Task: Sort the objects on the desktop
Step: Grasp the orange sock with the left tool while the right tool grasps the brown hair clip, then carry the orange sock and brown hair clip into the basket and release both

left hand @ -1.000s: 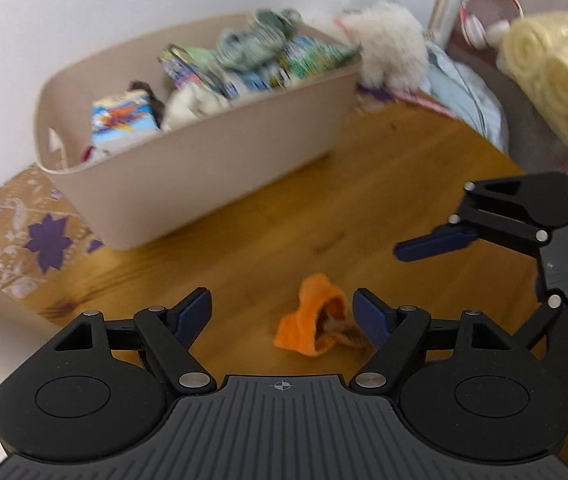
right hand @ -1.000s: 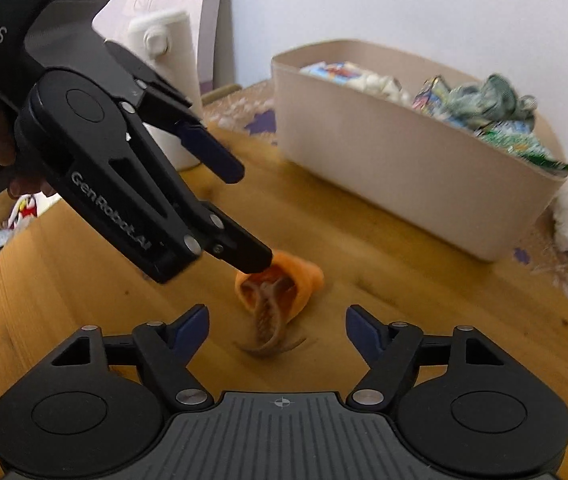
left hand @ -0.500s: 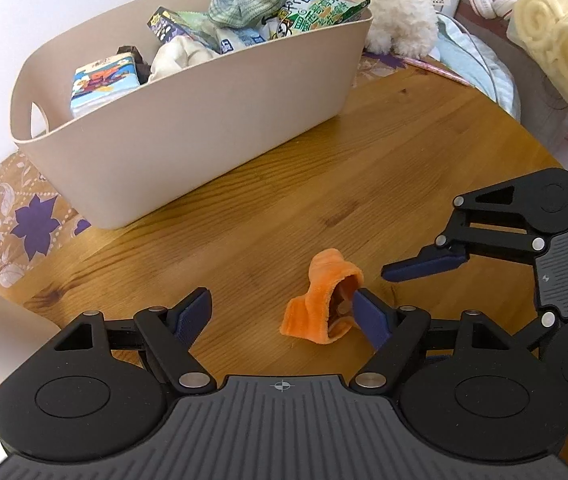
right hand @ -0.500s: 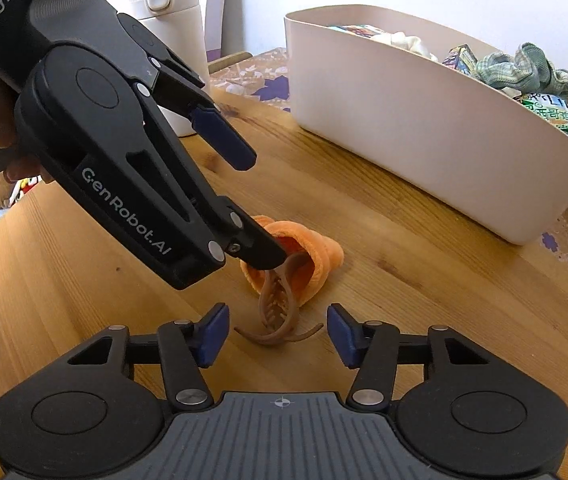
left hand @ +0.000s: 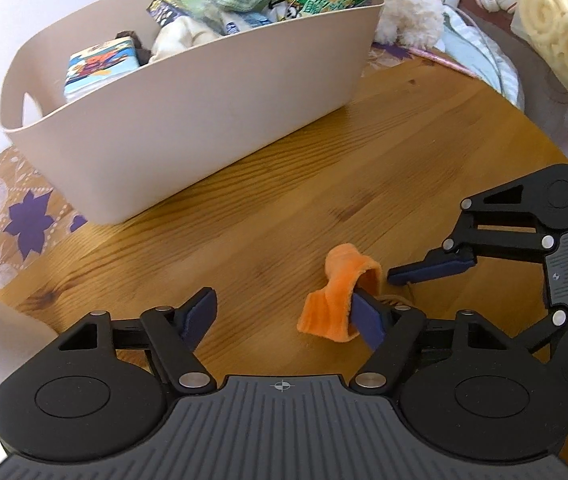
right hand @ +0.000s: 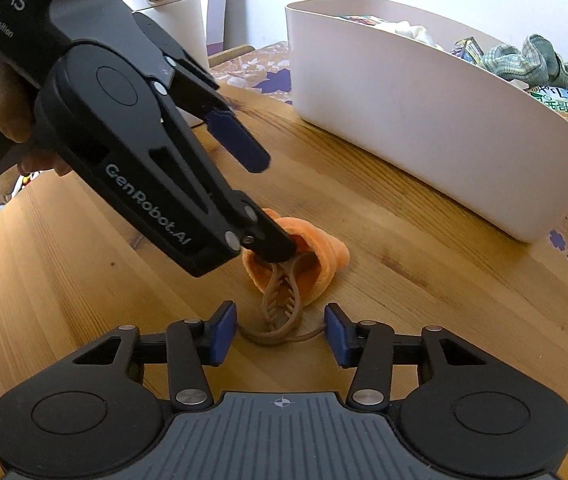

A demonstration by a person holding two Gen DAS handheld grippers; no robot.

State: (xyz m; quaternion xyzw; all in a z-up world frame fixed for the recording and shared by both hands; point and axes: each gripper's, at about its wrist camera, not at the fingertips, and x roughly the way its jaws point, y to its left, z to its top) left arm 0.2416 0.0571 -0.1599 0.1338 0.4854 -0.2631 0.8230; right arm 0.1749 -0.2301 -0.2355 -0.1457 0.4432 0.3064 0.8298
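Cloth [left hand: 338, 300], orange and crumpled, is seen in the left wrist view on the wooden table [left hand: 275, 208], well out from the bin [left hand: 187, 120] at the far edge. The left gripper [left hand: 284, 312] is spread wide; one of its fingers [left hand: 368, 318] is pressed against the cloth, nothing being held. The right gripper [left hand: 428, 272] is seen beside it.

In the right wrist view, a brown hair clip [right hand: 284, 300] is shown lying half inside the cloth. The right gripper [right hand: 281, 334] is held partly open around the clip's near end, not yet closed.

The bin is already well filled; cloth and clip are judged still to be sorted.
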